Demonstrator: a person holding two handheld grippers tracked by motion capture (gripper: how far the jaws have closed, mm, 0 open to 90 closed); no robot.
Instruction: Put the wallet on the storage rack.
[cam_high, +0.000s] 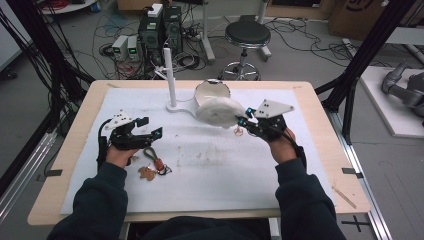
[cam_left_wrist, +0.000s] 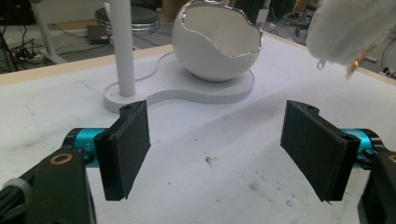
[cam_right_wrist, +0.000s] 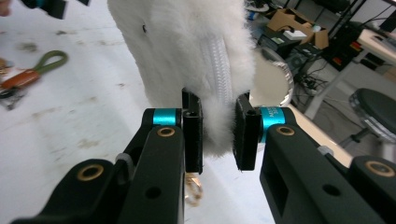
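Note:
A white fluffy zip pouch (cam_high: 217, 111) hangs above the table mat, and my right gripper (cam_high: 244, 116) is shut on its edge. The right gripper view shows the pads (cam_right_wrist: 194, 130) pinching the fur of the pouch (cam_right_wrist: 177, 46) beside its zipper, with a gold ring (cam_right_wrist: 194, 191) dangling below. My left gripper (cam_high: 150, 127) hovers over the left of the mat, open with nothing between its fingers. In the left gripper view, that gripper (cam_left_wrist: 224, 154) faces the white egg-shaped bowl (cam_left_wrist: 215, 46), with the pouch (cam_left_wrist: 350, 28) at the top right.
The bowl (cam_high: 212, 90) and a white upright pole (cam_high: 169, 75) share one flat white base at the back middle. A leather keychain with a green loop (cam_high: 152, 162) lies near the left hand. The white mat (cam_high: 210, 165) covers the wooden table.

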